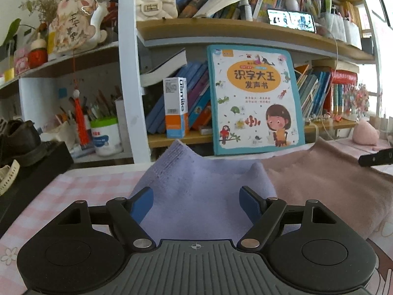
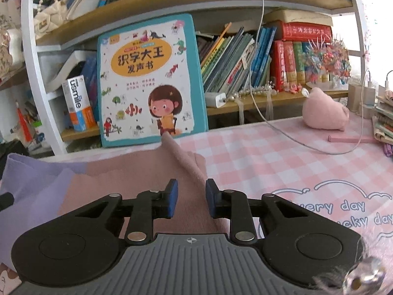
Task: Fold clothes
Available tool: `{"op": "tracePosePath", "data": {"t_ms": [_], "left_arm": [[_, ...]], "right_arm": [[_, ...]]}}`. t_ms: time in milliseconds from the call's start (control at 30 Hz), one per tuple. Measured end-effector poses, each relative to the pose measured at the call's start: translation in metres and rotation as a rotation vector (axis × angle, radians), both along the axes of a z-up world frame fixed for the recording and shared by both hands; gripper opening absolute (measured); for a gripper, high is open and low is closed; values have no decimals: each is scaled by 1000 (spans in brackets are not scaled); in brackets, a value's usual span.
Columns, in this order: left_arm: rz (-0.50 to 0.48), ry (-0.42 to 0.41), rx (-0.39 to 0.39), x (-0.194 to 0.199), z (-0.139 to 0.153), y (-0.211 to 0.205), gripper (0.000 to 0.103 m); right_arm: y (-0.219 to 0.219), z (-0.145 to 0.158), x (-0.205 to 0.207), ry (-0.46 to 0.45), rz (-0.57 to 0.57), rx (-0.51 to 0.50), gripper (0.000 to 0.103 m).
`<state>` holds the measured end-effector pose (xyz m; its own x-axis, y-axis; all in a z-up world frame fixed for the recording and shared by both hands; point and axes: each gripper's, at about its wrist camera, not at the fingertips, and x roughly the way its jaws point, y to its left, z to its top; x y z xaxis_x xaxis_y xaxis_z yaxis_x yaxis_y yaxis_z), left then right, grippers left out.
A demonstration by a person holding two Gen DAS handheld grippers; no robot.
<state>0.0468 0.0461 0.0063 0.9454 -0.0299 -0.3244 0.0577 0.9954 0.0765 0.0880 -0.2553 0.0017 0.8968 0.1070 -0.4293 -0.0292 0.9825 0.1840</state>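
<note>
The garment (image 1: 206,196) lies across the lower middle of both views on the pink-checked bench (image 2: 258,157): a lilac half (image 1: 196,186) and a dusty-pink half (image 2: 137,179), soft fuzzy knit with ribbed hems, judged light, limp and apt to slump. A raised pink ridge (image 2: 186,167) runs up between the right tongs (image 2: 189,200), which stand narrowed about it, pads not visibly pressing. The left tongs (image 1: 196,205) gape wide over the lilac, grasping nothing. Corners and ribbed edges look like the best holds.
</note>
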Motion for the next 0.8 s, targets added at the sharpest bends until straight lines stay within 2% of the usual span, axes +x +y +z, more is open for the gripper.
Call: {"op": "tracePosePath", "data": {"t_ms": [200,367,400,500,567,700,800], "left_arm": [[53,18,-15,-1,0,14,79],[31,19,-134,5,6,32,78],[19,15,-146,6,7,33,76],[-4,17,-169,12,10,34,51],[6,45,-158,21,8,34,45],[102,149,-183,38,-5,47,45],[217,167,-212,37,-9,66,46]], "right_arm": [[-2,-3,1,16,-7,7,23],[-4,-1,-2,-11,-10,12,24],[-4,0,-4,-25,-6,14,23],[-3,1,-4,-36,-3,3,21],[-3,-1,-2,-21,-7,-3,19],[-7,-6,5,37,-35,-16,18],[-17,-10,7,61,-61,16,18]]}}
